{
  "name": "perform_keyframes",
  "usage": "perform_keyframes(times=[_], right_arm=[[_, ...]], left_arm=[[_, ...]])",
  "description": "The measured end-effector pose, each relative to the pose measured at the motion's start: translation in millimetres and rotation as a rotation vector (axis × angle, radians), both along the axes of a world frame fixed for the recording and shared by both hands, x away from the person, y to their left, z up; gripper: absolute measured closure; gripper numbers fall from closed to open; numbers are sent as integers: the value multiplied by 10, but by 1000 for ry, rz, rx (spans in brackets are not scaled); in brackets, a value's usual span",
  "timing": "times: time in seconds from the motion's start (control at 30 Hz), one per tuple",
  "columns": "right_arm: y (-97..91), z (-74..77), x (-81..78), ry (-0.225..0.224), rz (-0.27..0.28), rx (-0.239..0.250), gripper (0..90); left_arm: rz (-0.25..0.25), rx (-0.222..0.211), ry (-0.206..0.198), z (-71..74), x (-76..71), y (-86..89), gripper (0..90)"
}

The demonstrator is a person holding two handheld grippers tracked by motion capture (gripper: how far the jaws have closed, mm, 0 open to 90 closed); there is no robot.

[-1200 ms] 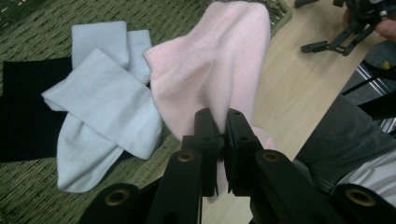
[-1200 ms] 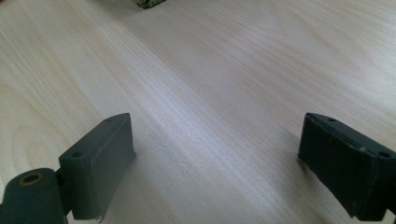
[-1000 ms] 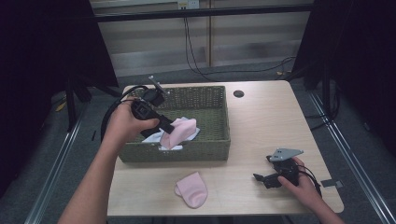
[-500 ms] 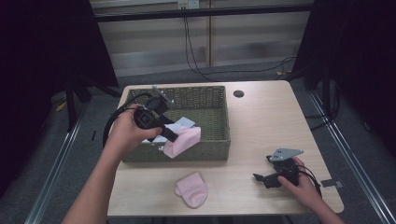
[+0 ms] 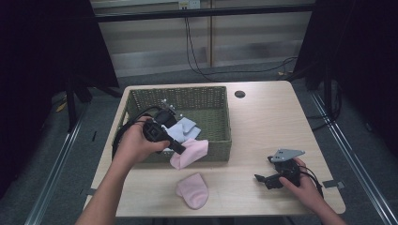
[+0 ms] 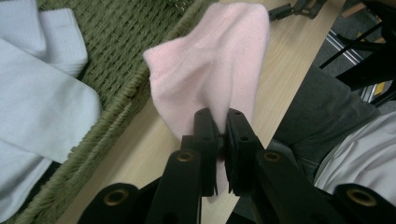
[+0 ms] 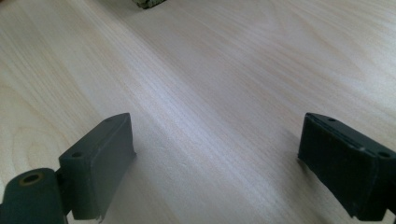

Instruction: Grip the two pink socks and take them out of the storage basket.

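Observation:
My left gripper (image 5: 180,150) is shut on a pink sock (image 5: 190,153) that hangs over the front wall of the green woven basket (image 5: 220,101). In the left gripper view the pink sock (image 6: 215,70) is pinched between the two black jaws of the left gripper (image 6: 222,130), above the basket rim and the table. A second pink sock (image 5: 193,190) lies flat on the table in front of the basket. White socks (image 5: 183,129) lie inside the basket. My right gripper (image 5: 259,178) rests on the table at the right, open, with nothing between its fingers (image 7: 100,163).
The wooden table (image 5: 263,126) has a dark round hole (image 5: 240,94) near its far edge. Black cables (image 5: 124,133) trail from the left gripper over the basket's left side. Dark floor and metal rails surround the table.
My left gripper has lifted the pink sock out of the basket and carried it toward the person, over the front wall. The right gripper has stayed still.

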State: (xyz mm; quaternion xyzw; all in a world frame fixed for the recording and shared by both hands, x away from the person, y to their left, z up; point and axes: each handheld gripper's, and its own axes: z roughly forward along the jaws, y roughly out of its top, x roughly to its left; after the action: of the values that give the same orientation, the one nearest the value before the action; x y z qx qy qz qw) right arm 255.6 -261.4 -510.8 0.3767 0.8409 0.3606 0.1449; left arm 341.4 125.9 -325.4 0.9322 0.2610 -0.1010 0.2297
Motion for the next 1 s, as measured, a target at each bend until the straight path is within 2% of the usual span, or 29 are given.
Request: perform_keyframes(times=[0.03,0.1,0.17,0.23,0.33,0.4,0.5,0.53,0.77,0.87,1.0], right_arm=[[0,0,0,0,0,0,97],[0,0,0,0,0,0,97],[0,0,0,1,0,0,97],[0,-1,1,-1,2,0,97],[0,0,0,0,0,0,97],[0,0,0,0,0,0,97],[0,0,0,0,0,0,97],[0,0,0,0,0,0,97],[0,0,0,0,0,0,97],[0,0,0,0,0,0,97],[0,0,0,0,0,0,97]], left_arm=[[-8,-13,8,-67,-20,-5,829],[-9,-11,7,-99,-34,-10,804],[-7,-24,8,-151,-53,-9,666],[-12,-32,-27,-194,-76,0,571],[-7,-19,-41,-252,-85,51,520],[15,-16,-54,-302,-96,96,479],[28,-4,-76,-378,-104,182,464],[48,-2,-85,-434,-115,234,451],[78,4,-115,-581,-156,368,436],[93,22,-138,-649,-180,439,419],[116,-1,-138,-774,-195,510,411]])
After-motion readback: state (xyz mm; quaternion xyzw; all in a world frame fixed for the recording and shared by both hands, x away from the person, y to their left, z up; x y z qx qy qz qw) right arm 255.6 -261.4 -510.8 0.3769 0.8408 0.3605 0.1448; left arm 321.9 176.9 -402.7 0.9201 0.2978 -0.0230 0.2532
